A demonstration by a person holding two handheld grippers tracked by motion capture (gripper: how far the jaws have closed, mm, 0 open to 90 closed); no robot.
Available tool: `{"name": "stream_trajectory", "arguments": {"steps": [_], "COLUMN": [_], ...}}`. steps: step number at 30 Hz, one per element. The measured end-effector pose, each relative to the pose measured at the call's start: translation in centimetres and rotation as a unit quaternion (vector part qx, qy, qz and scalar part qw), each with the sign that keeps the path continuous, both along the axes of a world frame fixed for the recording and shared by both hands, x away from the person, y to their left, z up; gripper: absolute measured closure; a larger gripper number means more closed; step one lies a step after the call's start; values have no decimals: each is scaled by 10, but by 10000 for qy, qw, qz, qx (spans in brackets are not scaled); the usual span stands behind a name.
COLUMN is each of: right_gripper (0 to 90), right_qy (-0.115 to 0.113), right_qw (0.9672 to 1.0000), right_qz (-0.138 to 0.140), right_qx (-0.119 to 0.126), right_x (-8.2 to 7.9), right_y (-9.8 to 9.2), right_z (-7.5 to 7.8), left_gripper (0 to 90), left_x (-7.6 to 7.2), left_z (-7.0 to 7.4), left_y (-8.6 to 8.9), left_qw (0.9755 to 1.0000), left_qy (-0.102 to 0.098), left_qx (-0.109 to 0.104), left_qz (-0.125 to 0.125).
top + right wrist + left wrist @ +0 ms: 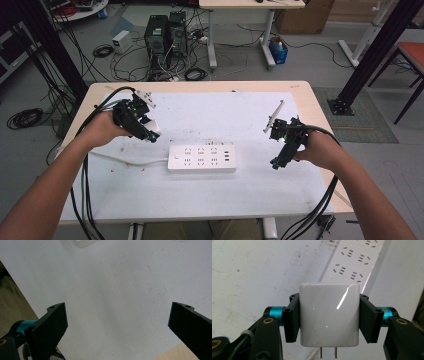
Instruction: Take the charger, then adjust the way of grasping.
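Note:
My left gripper (150, 134) is shut on a glossy white plug-in charger (328, 313), whose two metal prongs point toward the camera at the bottom of the left gripper view. It hovers just left of a white power strip (202, 158) that lies flat in the middle of the white mat; the strip's sockets (352, 262) show beyond the charger. My right gripper (276, 162) hangs over the mat to the right of the strip, jaws wide apart with nothing between them. A corner of the strip (83, 243) peeks in at the top of the right gripper view.
The strip's white cord (125, 160) runs left across the mat toward the table's left edge. The white mat (240, 190) covers most of the wooden table (310, 97). Black cables trail from both grippers off the front edge. Computers and wires sit on the floor beyond.

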State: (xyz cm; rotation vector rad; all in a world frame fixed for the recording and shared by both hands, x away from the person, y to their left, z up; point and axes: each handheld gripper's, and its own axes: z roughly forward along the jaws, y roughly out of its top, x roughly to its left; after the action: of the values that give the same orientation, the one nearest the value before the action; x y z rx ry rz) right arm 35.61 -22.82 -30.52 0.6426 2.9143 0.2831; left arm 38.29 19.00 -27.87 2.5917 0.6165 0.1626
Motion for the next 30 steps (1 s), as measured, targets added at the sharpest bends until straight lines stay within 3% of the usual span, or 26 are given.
{"name": "stream_trajectory", "arguments": {"steps": [5,11,23,30], "right_gripper": [17,17,17,17], "right_qy": [-8,-38,-99,-276], "right_qw": [9998,9998,9999,9995], "right_qz": [68,102,84,1], "right_qx": [160,142,72,129], "right_x": [-5,-6,-12,-16], "right_y": [-2,1,6,9], "right_z": [-2,-3,0,7], "left_gripper": [425,425,425,425], "left_x": [-23,-35,-44,-47], "left_z": [9,14,12,18], "left_y": [-9,-15,-18,-24], "left_qw": [9998,9997,9995,9995], "left_qy": [-107,-59,40,-9], "left_qx": [-6,-57,-28,-51], "left_qz": [-153,-231,-303,-316]}}
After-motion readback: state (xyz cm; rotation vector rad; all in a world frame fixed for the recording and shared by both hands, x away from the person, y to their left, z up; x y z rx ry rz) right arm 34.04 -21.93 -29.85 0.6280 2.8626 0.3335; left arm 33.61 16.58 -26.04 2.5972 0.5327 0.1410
